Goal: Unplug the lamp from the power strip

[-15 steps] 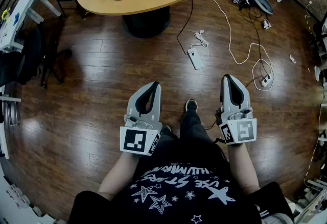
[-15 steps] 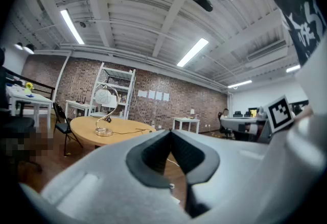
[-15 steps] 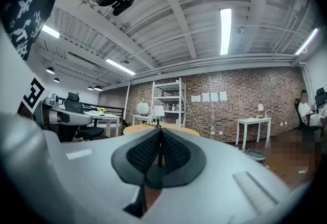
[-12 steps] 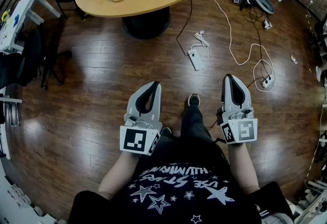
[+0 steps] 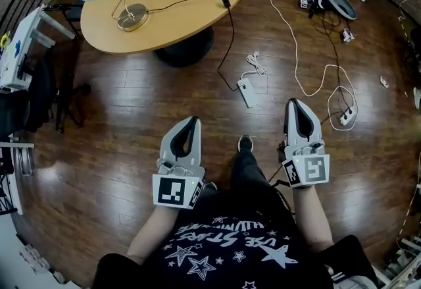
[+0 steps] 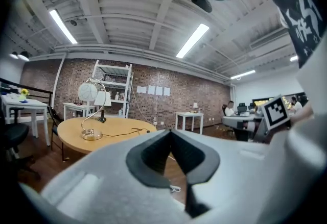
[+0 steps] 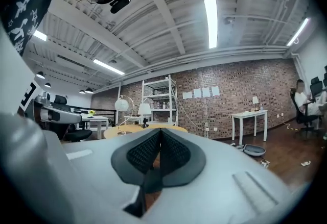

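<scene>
left tool (image 5: 194, 119) and right tool (image 5: 291, 102) are shut, empty; plug (image 5: 239, 84) on power strip (image 5: 248, 94) at 12 o'clock is judged stiff, light, best gripped there, not on limp cord (image 5: 229, 31).

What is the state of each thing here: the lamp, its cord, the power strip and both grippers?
Lamp: upright on the table.
Power strip: flat on the floor.
Cord: seems plugged into the strip.
Left gripper: shut, empty.
Right gripper: shut, empty.
</scene>
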Tool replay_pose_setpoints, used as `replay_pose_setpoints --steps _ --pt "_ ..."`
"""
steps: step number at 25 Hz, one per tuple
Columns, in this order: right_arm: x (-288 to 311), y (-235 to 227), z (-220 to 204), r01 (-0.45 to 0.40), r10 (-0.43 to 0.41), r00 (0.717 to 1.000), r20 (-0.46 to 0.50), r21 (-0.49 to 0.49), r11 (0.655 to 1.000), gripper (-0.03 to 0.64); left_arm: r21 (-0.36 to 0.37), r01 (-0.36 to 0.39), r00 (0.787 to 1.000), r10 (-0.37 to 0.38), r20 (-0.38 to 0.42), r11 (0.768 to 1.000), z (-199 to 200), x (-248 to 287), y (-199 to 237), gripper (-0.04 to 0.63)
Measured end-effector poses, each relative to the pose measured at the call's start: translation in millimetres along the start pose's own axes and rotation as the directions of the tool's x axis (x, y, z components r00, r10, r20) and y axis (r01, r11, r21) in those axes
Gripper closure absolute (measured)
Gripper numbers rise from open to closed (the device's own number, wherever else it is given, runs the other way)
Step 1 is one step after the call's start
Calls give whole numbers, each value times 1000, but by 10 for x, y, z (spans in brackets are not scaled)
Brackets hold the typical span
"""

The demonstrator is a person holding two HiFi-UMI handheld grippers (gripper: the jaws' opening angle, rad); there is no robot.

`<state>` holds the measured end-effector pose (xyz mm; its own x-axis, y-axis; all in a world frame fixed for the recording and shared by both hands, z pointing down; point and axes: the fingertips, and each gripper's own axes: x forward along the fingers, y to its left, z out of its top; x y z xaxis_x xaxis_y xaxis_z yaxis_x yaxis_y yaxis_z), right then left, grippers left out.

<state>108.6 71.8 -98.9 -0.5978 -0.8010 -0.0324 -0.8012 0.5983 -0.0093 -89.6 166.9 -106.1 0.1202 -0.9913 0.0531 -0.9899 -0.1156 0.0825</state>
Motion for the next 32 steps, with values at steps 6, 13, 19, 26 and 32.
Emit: replay_pose_setpoints --steps 6,13,19,26,32 --pt "407 -626 -177 -23 23 999 -38 11 1000 608 20 -24 999 24 -47 1000 -80 792 -127 591" --pt "821 -1218 -355 -42 44 996 -74 17 999 607 46 -36 998 38 -48 998 -60 1503 -259 591" --pt "973 -1320 -478 7 -5 995 -103 20 1000 608 29 28 996 -25 -88 999 -277 1825 -266 591" --pt "868 -1328 -862 48 -49 987 -150 -12 999 607 15 59 990 -57 -127 998 -784 2087 -145 591" --pt "856 -1236 -1372 49 -61 979 -193 -65 997 608 -29 67 983 -71 -172 997 -1505 2118 17 591"
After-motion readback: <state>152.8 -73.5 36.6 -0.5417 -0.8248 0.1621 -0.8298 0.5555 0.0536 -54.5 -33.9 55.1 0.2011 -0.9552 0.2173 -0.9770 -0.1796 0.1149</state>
